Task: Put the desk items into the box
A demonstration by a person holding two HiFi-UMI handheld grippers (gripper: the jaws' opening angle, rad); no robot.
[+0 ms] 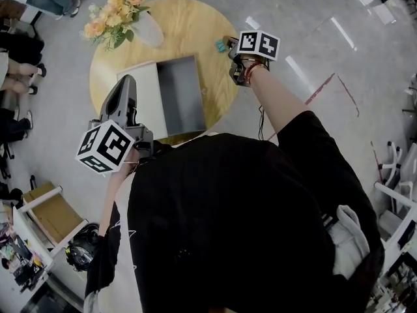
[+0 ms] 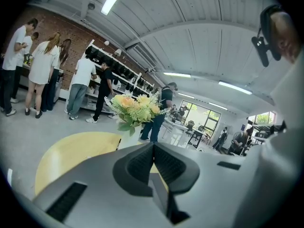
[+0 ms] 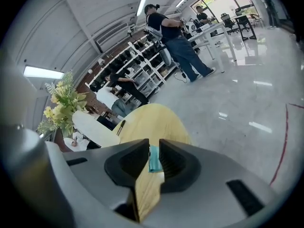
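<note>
A round wooden table (image 1: 189,25) carries an open grey box (image 1: 181,93) with its white lid (image 1: 148,96) lying flat on the box's left. My right gripper (image 1: 228,46) is at the table's right edge. In the right gripper view, a small teal item (image 3: 154,158) fills the gap between its pads, and the right gripper (image 3: 154,161) is shut on it. The same teal item (image 1: 221,45) shows at the jaw tips in the head view. My left gripper (image 1: 128,82) hovers by the box's near-left corner, and in its own view the left gripper (image 2: 153,151) has its jaws together with nothing between them.
Yellow and peach flowers (image 1: 117,8) in a white vase (image 1: 148,30) stand at the table's far left. A dark slim thing (image 3: 120,126) lies on the table top. Several people stand by shelves (image 2: 80,84). A wooden crate (image 1: 52,214) sits on the floor to the lower left.
</note>
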